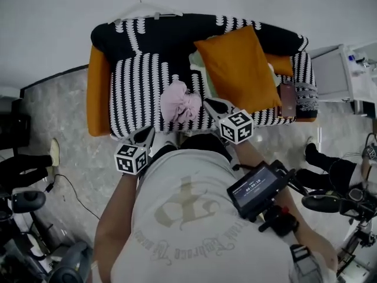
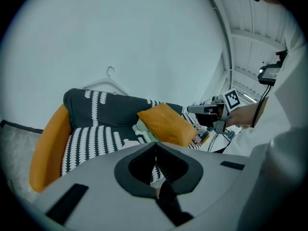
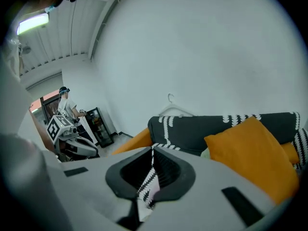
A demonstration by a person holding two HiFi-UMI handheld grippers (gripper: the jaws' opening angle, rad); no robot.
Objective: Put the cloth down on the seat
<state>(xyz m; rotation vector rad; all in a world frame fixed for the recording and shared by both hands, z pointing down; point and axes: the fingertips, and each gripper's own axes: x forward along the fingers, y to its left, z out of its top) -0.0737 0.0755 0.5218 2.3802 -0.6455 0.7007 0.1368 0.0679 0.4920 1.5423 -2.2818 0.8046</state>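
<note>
A crumpled pink cloth (image 1: 179, 105) lies on the black-and-white striped seat (image 1: 132, 93) of the sofa, near its front edge. My left gripper (image 1: 147, 133) hangs just in front of the seat edge, down and left of the cloth, apart from it. My right gripper (image 1: 211, 104) hovers close beside the cloth on the right, holding nothing. In the left gripper view the left gripper (image 2: 155, 153) shows its jaws together and the right gripper (image 2: 193, 109) in the air. The right gripper (image 3: 153, 155) has its jaws together with nothing between them.
A big orange cushion (image 1: 238, 69) leans on the sofa's right half, with a pale green cloth (image 1: 197, 63) behind it. A white hanger (image 1: 144, 9) rests on the backrest. A dark phone-like item (image 1: 287, 99) lies at the right arm. A white cabinet (image 1: 333, 72) stands to the right.
</note>
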